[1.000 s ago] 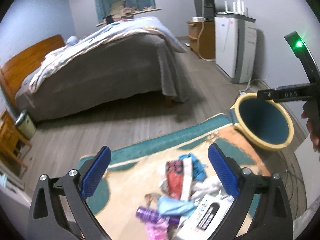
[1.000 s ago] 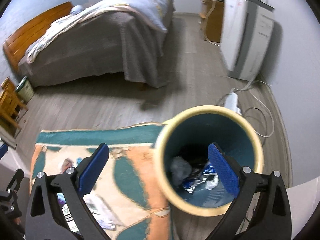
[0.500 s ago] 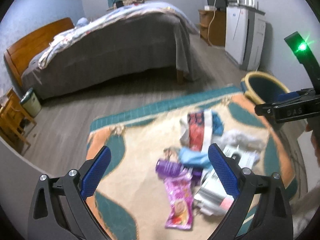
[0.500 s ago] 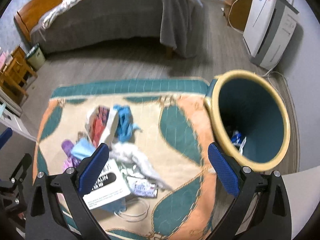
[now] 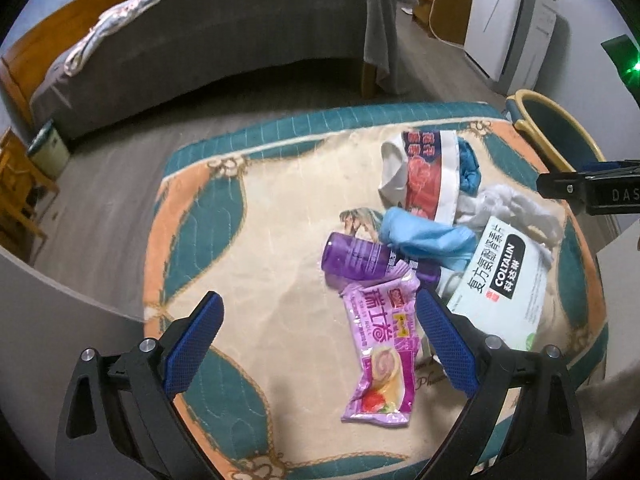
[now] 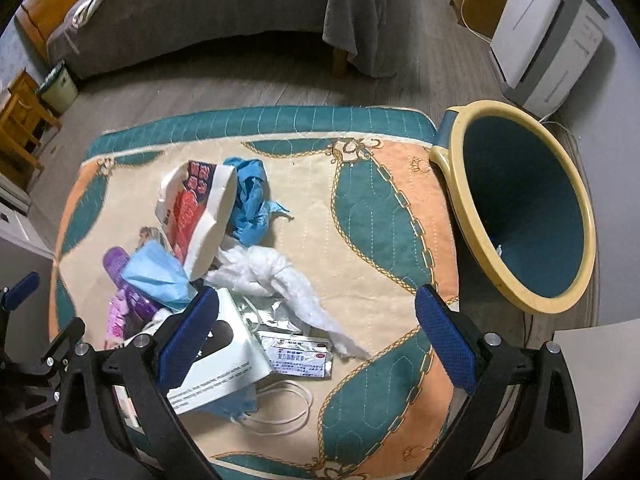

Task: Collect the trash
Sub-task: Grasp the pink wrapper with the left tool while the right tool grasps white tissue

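Left gripper (image 5: 318, 320) jaws wide apart, nothing between the pads, hanging over the rug (image 5: 248, 216) with the pink snack wrapper (image 5: 380, 352) lying flat just inside its right finger. Just past the wrapper a purple bottle (image 5: 352, 258) on its side, a light blue mask (image 5: 428, 236) draped over its far end. Right of those a white Coltalin box (image 5: 500, 280) lying flat, partly under white tissue (image 5: 516, 204); behind, a red-and-white bag (image 5: 424, 172) and a crumpled blue glove (image 5: 468, 168). All trash heaped together on the rug's middle, none in either gripper. Right gripper (image 6: 316, 316) jaws also apart, having just narrowed a little, empty, over the rug; its left finger overlaps the white box (image 6: 224, 364). Between the fingers, on the rug: white tissue (image 6: 280, 280), a foil sachet (image 6: 300, 356), a loose mask loop (image 6: 280, 412). Far right, teal bin with yellow rim (image 6: 472, 240) standing just off the rug edge, a few scraps barely visible inside.
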Tool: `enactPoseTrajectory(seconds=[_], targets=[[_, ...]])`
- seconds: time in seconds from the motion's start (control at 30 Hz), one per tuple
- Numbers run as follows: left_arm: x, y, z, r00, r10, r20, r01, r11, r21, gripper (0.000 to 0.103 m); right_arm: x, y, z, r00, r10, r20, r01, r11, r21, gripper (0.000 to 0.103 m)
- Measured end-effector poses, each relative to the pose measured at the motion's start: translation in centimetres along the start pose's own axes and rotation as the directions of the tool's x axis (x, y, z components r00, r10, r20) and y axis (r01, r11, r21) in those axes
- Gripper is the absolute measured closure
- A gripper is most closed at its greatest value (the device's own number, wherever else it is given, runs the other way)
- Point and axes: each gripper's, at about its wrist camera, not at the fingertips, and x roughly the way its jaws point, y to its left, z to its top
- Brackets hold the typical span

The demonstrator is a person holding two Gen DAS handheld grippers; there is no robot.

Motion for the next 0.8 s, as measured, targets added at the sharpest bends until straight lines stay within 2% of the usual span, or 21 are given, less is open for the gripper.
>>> enactPoseTrajectory(seconds=[0.13, 0.2, 0.33, 0.47, 0.53, 0.57, 0.63, 0.7, 0.8], targets=[[1.2, -0.3, -0.2, 0.999, -0.021, -0.039, 0.021, 1.0, -0.007, 0.011, 1.3, 0.4, 0.2, 1.0, -0.005, -0.027, 0.004, 1.0, -0.03, 0.027], [1.7, -0.6, -0.2, 0.997, -0.034, -0.064, 0.034, 0.999, 0.001, 0.025, 1.9, 0.7, 0.2, 0.999, -0.011, -0.037, 0.009, 0.999, -0.046, 0.036], [2.9, -1.0, -0.6, 0.987, -0.09, -0.131, 0.09, 0.996, -0.004, 0.033, 3.4, 1.2, 0.2, 0.997, -0.004, -0.071, -0.001, 0.998, -0.07, 0.049], [4.0, -1.2, -0.9, 0.975, -0.132, -0.18, 0.133, 0.991, -0.009, 0.057, 4.5, 1.8, 0.2, 0.995, -0.002, -0.1, -0.008, 0.995, -0.099, 0.064], [4.2, -1.2, -0.9, 0.968, -0.164, -0.192, 0.164, 0.986, -0.015, 0.071, 4.9, 1.9, 0.2, 0.993, -0.003, -0.115, -0.01, 0.994, -0.109, 0.083], [4.2, -1.2, -0.9, 0.966, -0.172, -0.194, 0.172, 0.985, -0.017, 0.08, 4.9, 1.9, 0.3, 0.993, 0.006, -0.119, -0.018, 0.994, -0.103, 0.086], [4.2, -1.2, -0.8, 0.964, -0.174, -0.199, 0.175, 0.985, -0.014, 0.087, 4.7, 1.8, 0.4, 0.993, 0.02, -0.12, -0.032, 0.995, -0.096, 0.094], [4.0, -1.2, -0.7, 0.964, -0.179, -0.198, 0.18, 0.984, -0.013, 0.095, 4.4, 1.8, 0.5, 0.993, 0.032, -0.113, -0.043, 0.995, -0.095, 0.096], [3.1, -1.0, -0.1, 0.969, -0.178, -0.171, 0.18, 0.984, -0.005, 0.099, 3.6, 1.7, 0.8, 0.994, 0.05, -0.096, -0.059, 0.994, -0.09, 0.098]])
